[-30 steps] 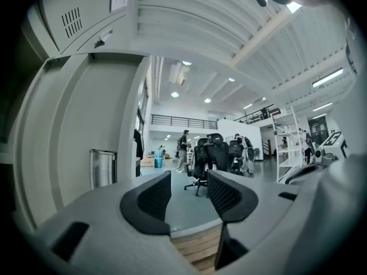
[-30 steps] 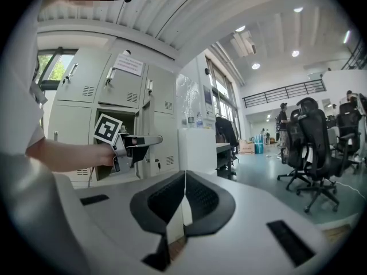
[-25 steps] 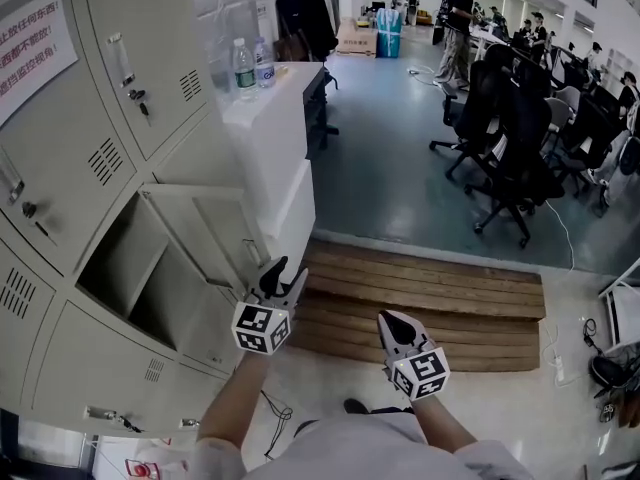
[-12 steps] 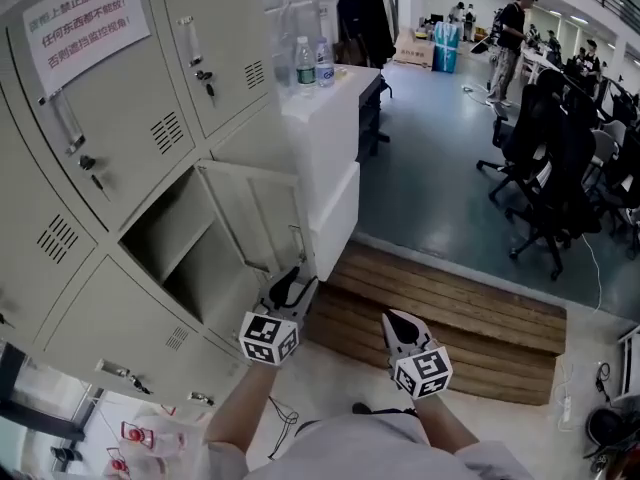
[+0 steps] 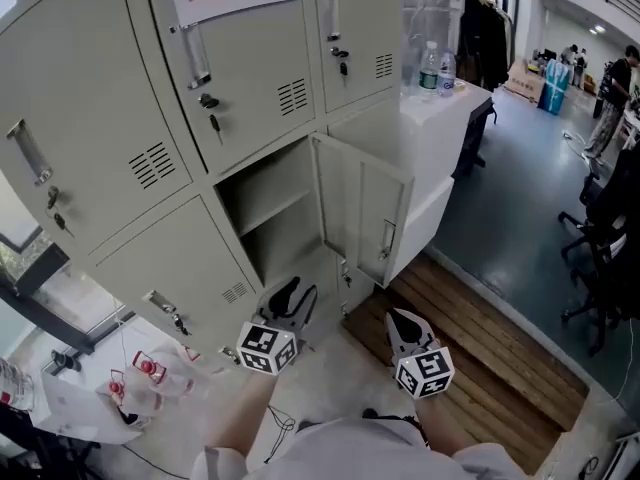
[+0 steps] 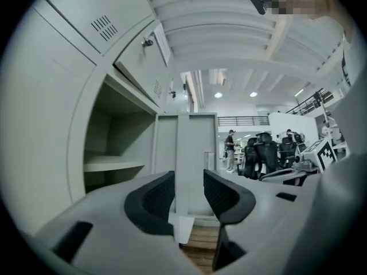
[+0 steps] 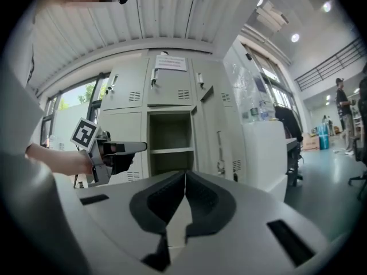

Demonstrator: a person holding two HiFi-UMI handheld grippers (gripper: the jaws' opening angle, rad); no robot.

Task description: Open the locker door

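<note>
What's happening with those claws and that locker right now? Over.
Left claw open, just been closing, nothing between. Right claw shut, empty. Pale grey metal locker door hangs open. Nothing in the way.

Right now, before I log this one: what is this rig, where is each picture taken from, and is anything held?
No robot: a person holds a two-jaw gripper in each hand; the marker cubes belong to them. The head view looks down from the person's head; the other two cameras ride on the grippers, looking along their jaws. The left gripper has its jaws apart, having just closed a little, nothing between them. The right gripper is shut, empty. The locker door already stands open, showing a shelf inside.
</note>
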